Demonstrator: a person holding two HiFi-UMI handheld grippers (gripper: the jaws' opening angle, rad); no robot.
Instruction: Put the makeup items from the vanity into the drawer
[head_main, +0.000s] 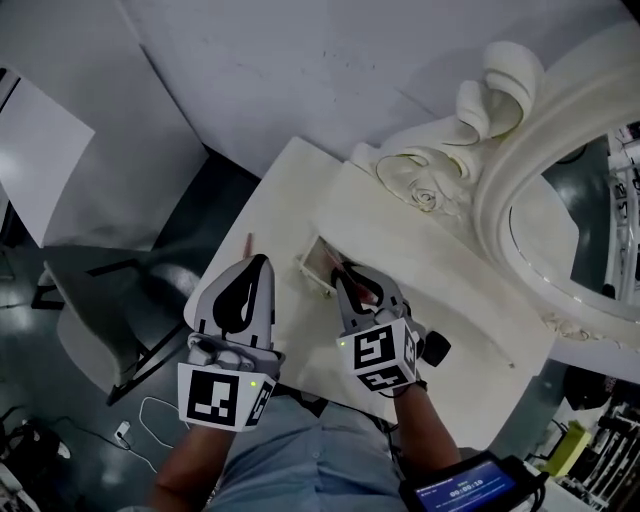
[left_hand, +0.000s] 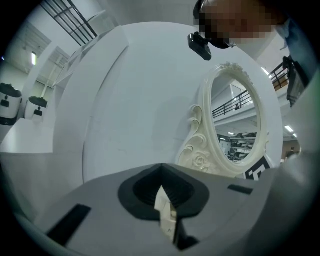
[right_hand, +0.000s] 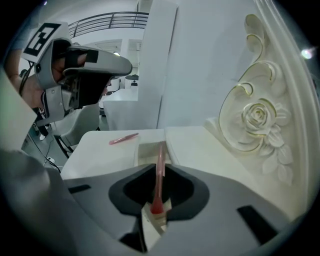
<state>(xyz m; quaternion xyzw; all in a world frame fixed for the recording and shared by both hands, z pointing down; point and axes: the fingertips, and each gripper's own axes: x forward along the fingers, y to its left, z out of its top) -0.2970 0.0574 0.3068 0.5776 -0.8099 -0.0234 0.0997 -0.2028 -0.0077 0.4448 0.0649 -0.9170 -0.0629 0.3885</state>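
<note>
My right gripper (right_hand: 160, 170) is shut on a thin pink makeup pencil (right_hand: 159, 182) that points forward over the small open drawer (right_hand: 148, 151) in the cream vanity (head_main: 440, 300). In the head view that gripper (head_main: 347, 277) sits just in front of the drawer (head_main: 316, 263), with the pencil (head_main: 366, 288) between its jaws. A second pink pencil (right_hand: 123, 138) lies on the vanity top left of the drawer, also visible as a pink pencil (head_main: 249, 241) from above. My left gripper (head_main: 261, 263) hovers over the vanity's left part, shut and empty (left_hand: 163, 171), aimed at the wall.
An ornate oval mirror (head_main: 560, 230) with a carved rose (right_hand: 257, 117) rises at the vanity's back right. A white chair (head_main: 105, 310) stands at the left. White panels form the wall behind. A cable (head_main: 150, 415) lies on the dark floor.
</note>
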